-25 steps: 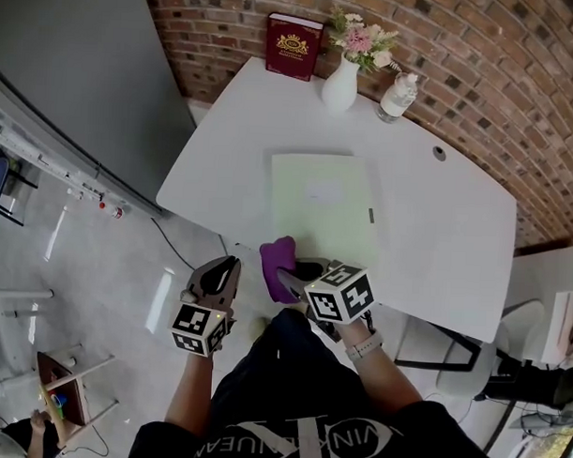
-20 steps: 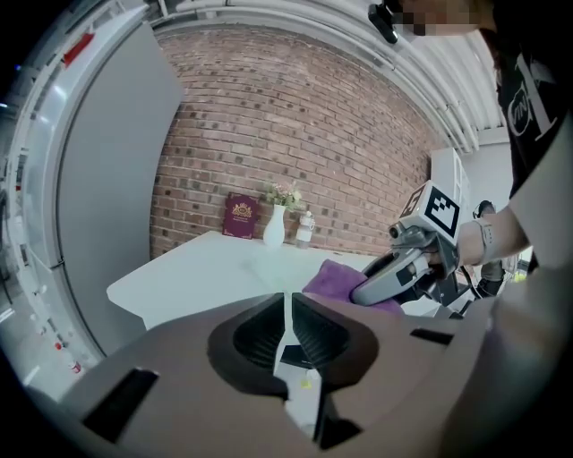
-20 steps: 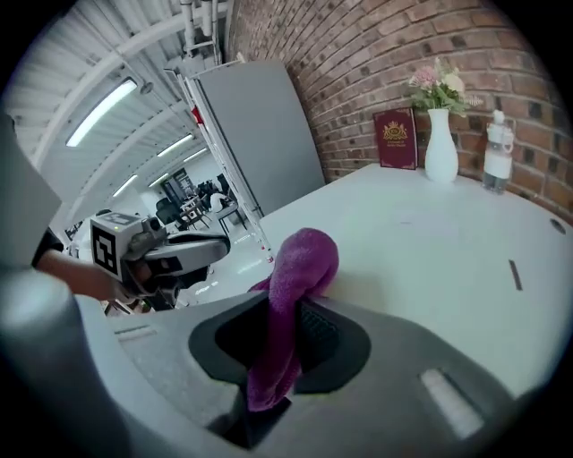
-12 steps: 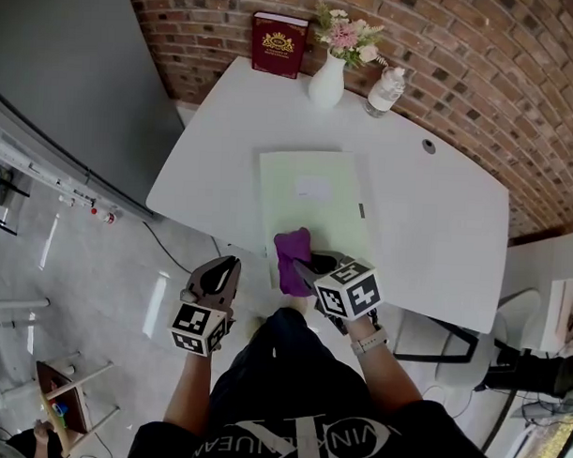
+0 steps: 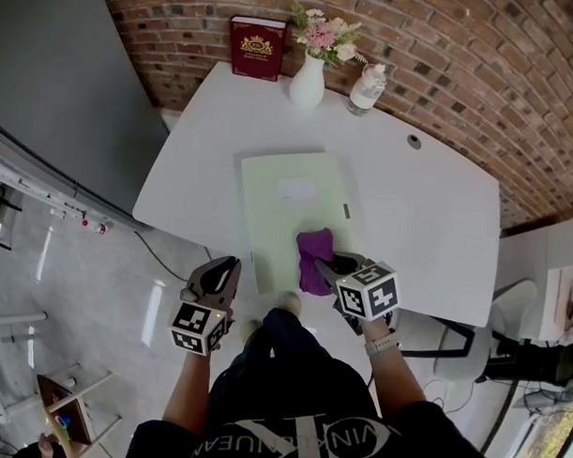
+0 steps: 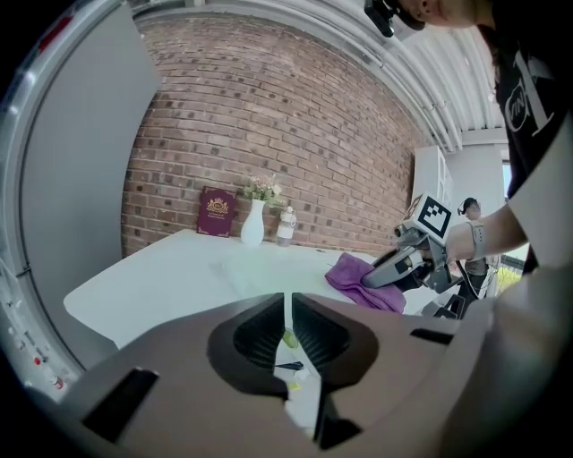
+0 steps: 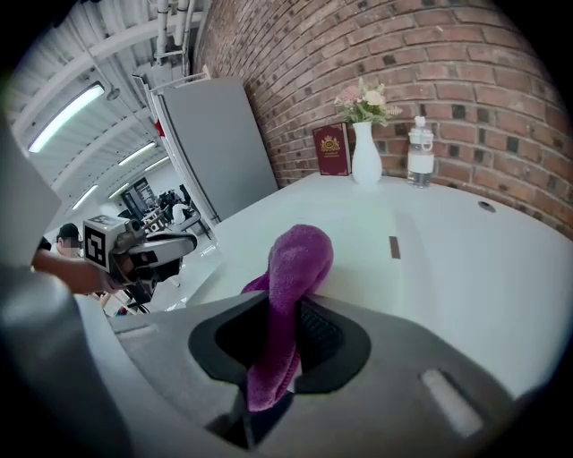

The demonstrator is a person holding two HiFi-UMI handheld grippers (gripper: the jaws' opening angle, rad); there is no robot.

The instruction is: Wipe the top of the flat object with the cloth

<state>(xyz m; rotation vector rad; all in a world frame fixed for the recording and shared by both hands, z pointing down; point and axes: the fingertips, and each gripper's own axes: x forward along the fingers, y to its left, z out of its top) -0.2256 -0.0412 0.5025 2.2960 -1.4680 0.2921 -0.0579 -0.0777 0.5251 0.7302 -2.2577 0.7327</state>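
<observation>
Your right claw grips the purple fuzzy cloth at the pale green flat folder's near end; most of its top looks unwiped. Your left claw hangs closed, empty.

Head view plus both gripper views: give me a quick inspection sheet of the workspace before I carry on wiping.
Surface: white table, one small grommet hole.
Job's things: pale green folder flat mid-table; purple cloth on its near right part.
Clutter: red book, white vase with flowers, clear bottle, all at the far edge.
Grippers: right gripper shut on the purple cloth; left gripper shut, empty, off the table's near side.
Cables: dark cable on the floor beside the table.
Surroundings: brick wall, grey panel.
</observation>
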